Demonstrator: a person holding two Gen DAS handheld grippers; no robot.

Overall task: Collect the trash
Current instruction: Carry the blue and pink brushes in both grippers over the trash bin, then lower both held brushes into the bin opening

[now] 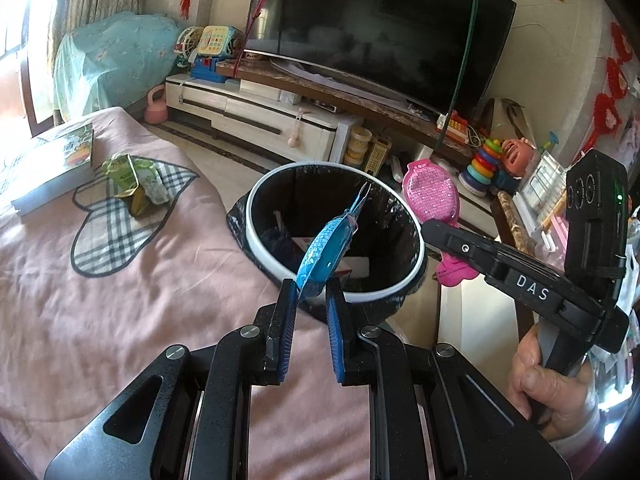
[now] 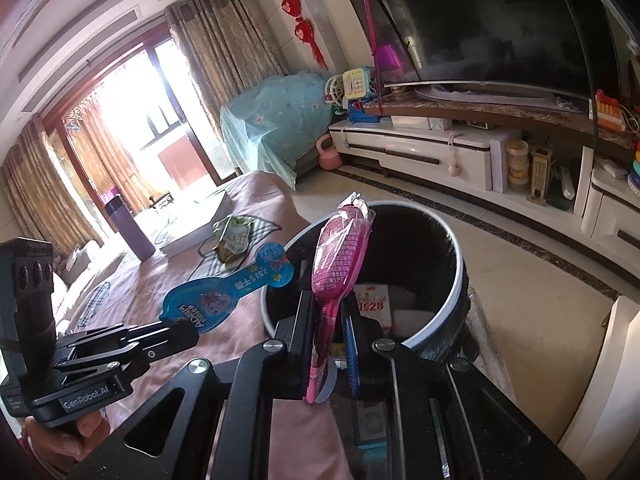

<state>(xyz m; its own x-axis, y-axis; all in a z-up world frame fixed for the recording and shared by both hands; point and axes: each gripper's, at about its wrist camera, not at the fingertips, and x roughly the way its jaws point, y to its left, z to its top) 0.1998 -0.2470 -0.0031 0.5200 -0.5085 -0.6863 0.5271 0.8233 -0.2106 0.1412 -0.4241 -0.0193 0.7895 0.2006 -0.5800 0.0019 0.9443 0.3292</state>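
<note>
Left wrist view shows the left gripper (image 1: 312, 292) clenched on a blue wrapper (image 1: 322, 254), which stands up between the two fingers and leans over the rim of the trash bin (image 1: 256, 216). This bin has a white ring and a black bag inside, with some paper already at the bottom. It stands just beside a pink blanket (image 1: 140, 300). On the blanket lie a green crumpled packet (image 1: 134, 186) and a book (image 1: 52, 168), well apart from the bin. To the right, the right gripper (image 1: 434, 228) grasps a pink wrapper (image 1: 430, 192), and a hand (image 1: 548, 392) holds its handle. Right wrist view shows this pink wrapper (image 2: 340, 256) pinched upright between the fingers, in front of the bin opening (image 2: 456, 248). A television (image 1: 380, 28) stands behind on a low cabinet (image 1: 256, 120).
</note>
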